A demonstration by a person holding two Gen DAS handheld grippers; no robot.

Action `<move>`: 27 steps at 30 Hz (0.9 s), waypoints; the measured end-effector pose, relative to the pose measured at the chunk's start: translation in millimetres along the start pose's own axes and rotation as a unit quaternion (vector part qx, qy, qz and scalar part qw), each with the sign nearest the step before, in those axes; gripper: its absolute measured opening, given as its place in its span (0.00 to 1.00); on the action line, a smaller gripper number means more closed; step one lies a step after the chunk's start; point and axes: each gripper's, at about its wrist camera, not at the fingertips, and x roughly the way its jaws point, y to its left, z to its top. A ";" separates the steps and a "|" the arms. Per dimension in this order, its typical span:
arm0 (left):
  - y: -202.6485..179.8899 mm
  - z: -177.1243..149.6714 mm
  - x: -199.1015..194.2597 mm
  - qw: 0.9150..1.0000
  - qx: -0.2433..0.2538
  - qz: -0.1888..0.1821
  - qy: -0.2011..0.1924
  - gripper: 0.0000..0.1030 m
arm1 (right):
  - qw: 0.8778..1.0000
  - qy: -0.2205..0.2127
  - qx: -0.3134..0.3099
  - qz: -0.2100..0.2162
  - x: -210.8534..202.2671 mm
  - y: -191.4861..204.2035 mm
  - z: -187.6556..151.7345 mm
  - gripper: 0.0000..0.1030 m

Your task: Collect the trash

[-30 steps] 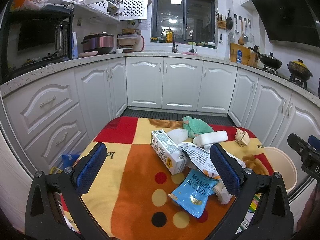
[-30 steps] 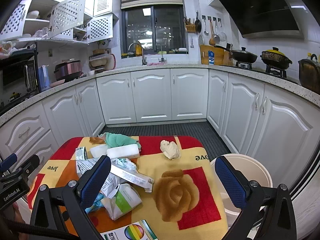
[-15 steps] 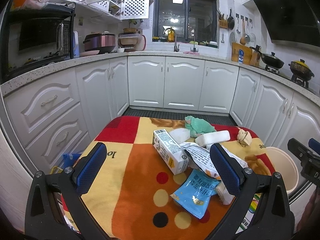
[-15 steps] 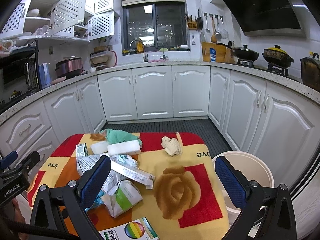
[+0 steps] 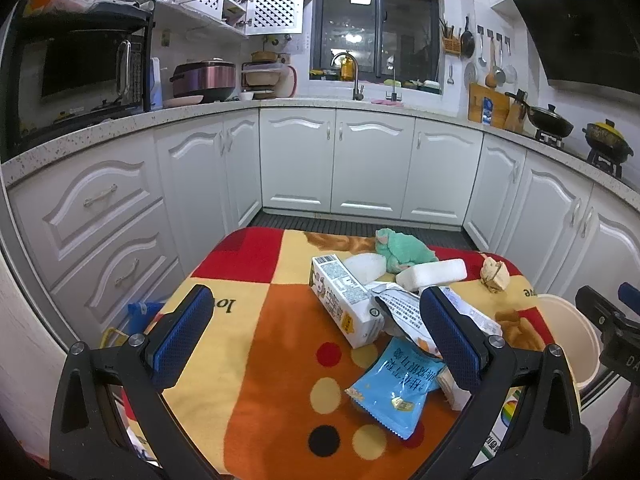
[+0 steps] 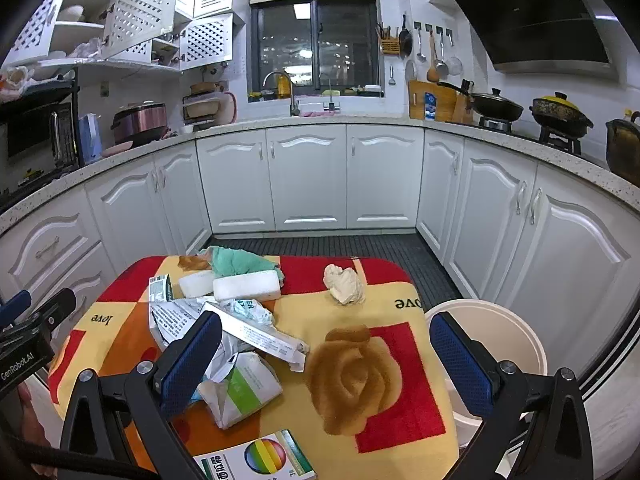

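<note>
Above the patterned table cover point(image 5: 256, 344), the left gripper point(image 5: 316, 332) hangs with its jaws spread wide and nothing between them. Ahead of it the trash lies in a heap: a white carton point(image 5: 344, 304) on its side, a blue snack packet point(image 5: 396, 384) nearer the camera, a green cloth point(image 5: 404, 250) and white foam blocks point(image 5: 432, 274) farther back. A crumpled tissue point(image 6: 344, 284) sits apart. The right gripper point(image 6: 324, 364) is also wide open and empty, beside the cream bin point(image 6: 516, 332) at the table's right edge.
</note>
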 end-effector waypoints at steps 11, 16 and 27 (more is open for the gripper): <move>3.6 -0.7 2.3 1.000 -0.003 0.001 0.006 1.00 | 1.000 0.014 -0.013 0.008 6.1 6.9 -3.0 1.00; 4.8 -2.0 3.1 1.000 -0.004 -0.001 0.011 1.00 | 1.000 0.026 -0.012 0.013 11.0 6.8 -6.2 1.00; 13.3 -2.8 8.2 0.999 -0.009 -0.008 0.033 1.00 | 0.998 0.049 -0.033 0.025 17.7 15.0 -11.0 1.00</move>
